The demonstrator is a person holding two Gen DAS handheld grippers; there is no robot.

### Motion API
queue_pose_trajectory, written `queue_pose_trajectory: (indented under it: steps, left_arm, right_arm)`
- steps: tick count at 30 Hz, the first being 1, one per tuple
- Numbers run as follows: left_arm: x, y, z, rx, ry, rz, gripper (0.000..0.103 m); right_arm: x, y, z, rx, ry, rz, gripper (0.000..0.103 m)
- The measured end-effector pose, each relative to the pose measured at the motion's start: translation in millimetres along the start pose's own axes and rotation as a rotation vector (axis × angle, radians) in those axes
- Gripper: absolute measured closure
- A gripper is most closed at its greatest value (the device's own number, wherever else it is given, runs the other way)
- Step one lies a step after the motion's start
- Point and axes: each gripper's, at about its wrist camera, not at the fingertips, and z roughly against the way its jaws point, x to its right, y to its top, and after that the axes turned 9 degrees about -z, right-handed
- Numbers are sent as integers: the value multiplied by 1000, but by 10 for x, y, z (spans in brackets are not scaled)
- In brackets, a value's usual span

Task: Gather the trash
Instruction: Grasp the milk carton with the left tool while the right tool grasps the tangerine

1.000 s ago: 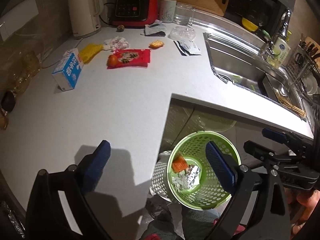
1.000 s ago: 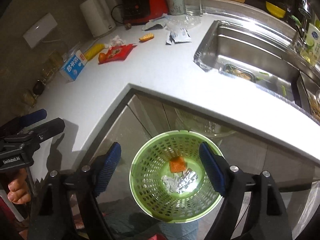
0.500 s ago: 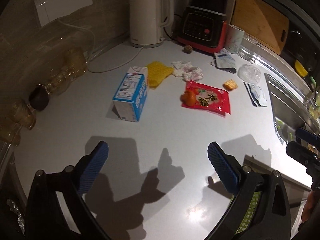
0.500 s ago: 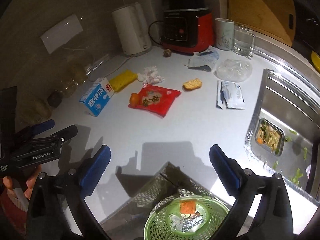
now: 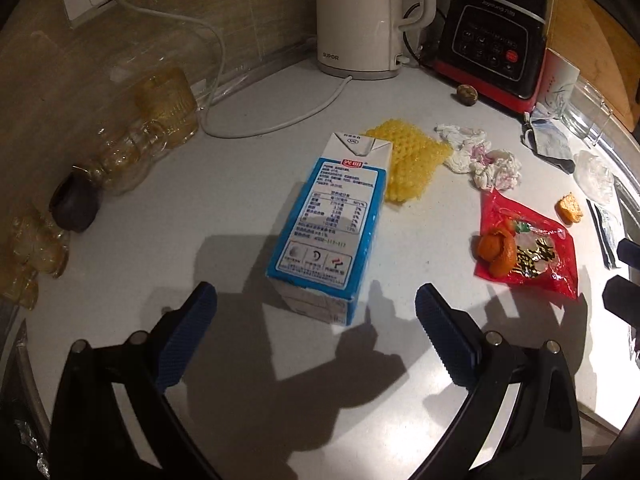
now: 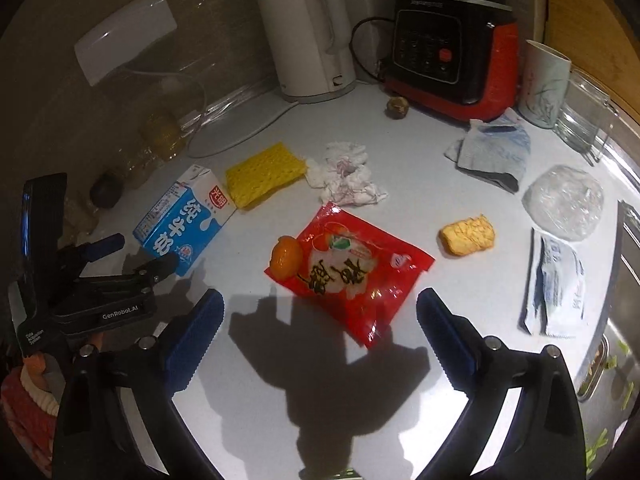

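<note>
Trash lies on the white counter (image 5: 200, 208). A blue and white milk carton (image 5: 330, 226) lies on its side just ahead of my open, empty left gripper (image 5: 316, 334); it shows at the left in the right wrist view (image 6: 186, 220). A red snack bag (image 6: 350, 266) with an orange peel (image 6: 286, 258) beside it lies just ahead of my open, empty right gripper (image 6: 320, 334). Crumpled tissue (image 6: 346, 180), a yellow sponge-like pad (image 6: 264, 174), a yellow food piece (image 6: 468, 234) and white wrappers (image 6: 554, 284) lie farther off.
A white kettle (image 5: 360, 20), a red and black blender base (image 5: 496, 48), a mug (image 6: 544, 84) and a glass (image 6: 584, 116) stand at the back. Glass jars (image 5: 120, 148) line the left wall. The sink edge (image 6: 624, 280) is at the right.
Both grippers have moved from above the green bin up and forward over the counter. The carton and the red bag are now close in front of them.
</note>
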Motion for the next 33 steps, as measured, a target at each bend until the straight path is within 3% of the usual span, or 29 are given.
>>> queue_pose_trajectory:
  steps: [6, 8, 10, 13, 16, 18, 20, 27, 33]
  left_arm:
    - [56, 148, -177, 7, -4, -2, 9]
    - [83, 183, -231, -1, -2, -3, 17]
    - [94, 212, -287, -24, -3, -7, 49]
    - [72, 202, -274, -16, -13, 7, 58]
    - [45, 158, -204, 0, -10, 18, 61]
    - [12, 125, -130, 13, -11, 27, 62]
    - [-12, 87, -39, 24, -11, 35, 62]
    - [-21, -32, 180, 52, -36, 38, 62]
    - [112, -204, 554, 76, -84, 1, 62]
  right_arm:
    - [-119, 124, -417, -34, 41, 34, 24]
    - [-130, 132, -509, -44, 49, 30, 30]
    - [-144, 136, -602, -54, 50, 29, 36]
    - [-174, 134, -694, -67, 40, 49, 45]
    - [-183, 130, -745, -72, 31, 61, 52]
    - [-189, 124, -781, -83, 32, 61, 71]
    - [-198, 130, -819, -98, 33, 62, 78]
    - [-238, 78, -689, -69, 36, 44, 82]
    - [-177, -58, -170, 0, 57, -3, 82]
